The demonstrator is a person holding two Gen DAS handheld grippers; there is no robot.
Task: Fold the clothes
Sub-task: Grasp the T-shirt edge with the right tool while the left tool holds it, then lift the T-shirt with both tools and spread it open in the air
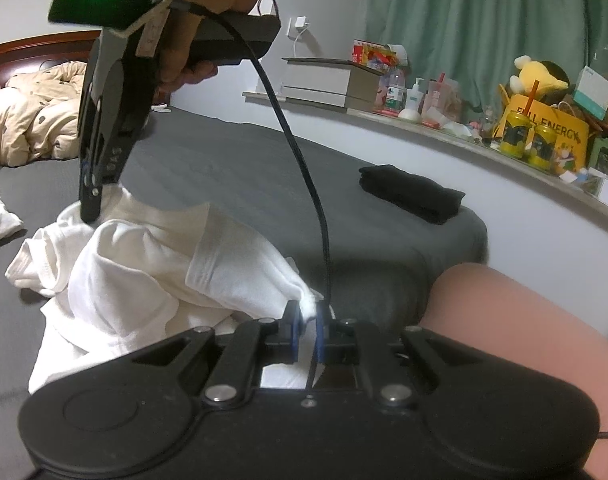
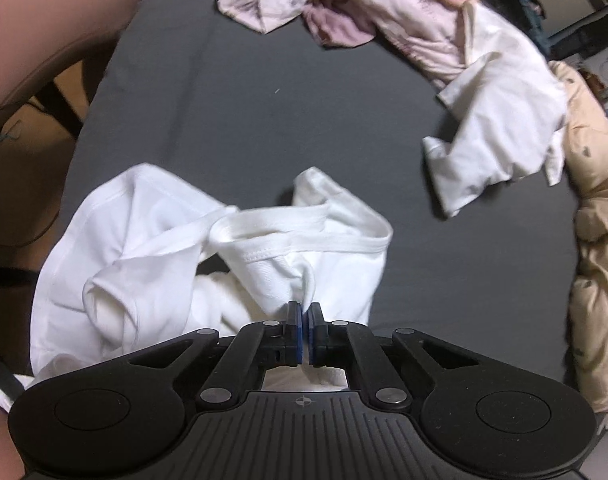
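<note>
A crumpled white garment (image 1: 135, 264) lies on the dark grey bed sheet (image 1: 239, 176). My left gripper (image 1: 307, 312) is shut on a bunched corner of it, low over the bed. My right gripper (image 1: 91, 204) shows in the left wrist view, pointing down and pinching the garment's far end. In the right wrist view the right gripper (image 2: 304, 314) is shut on a fold of the same white garment (image 2: 151, 240), whose ribbed hem loops just ahead of the fingers.
A folded black garment (image 1: 412, 194) lies near the bed's edge. A second white garment (image 2: 500, 132) and a pile of pink clothes (image 2: 364, 8) lie farther off. A beige duvet (image 2: 600, 216) lies at the side. A cluttered shelf (image 1: 484, 120) runs behind. My bare knee (image 1: 516, 320) is close by.
</note>
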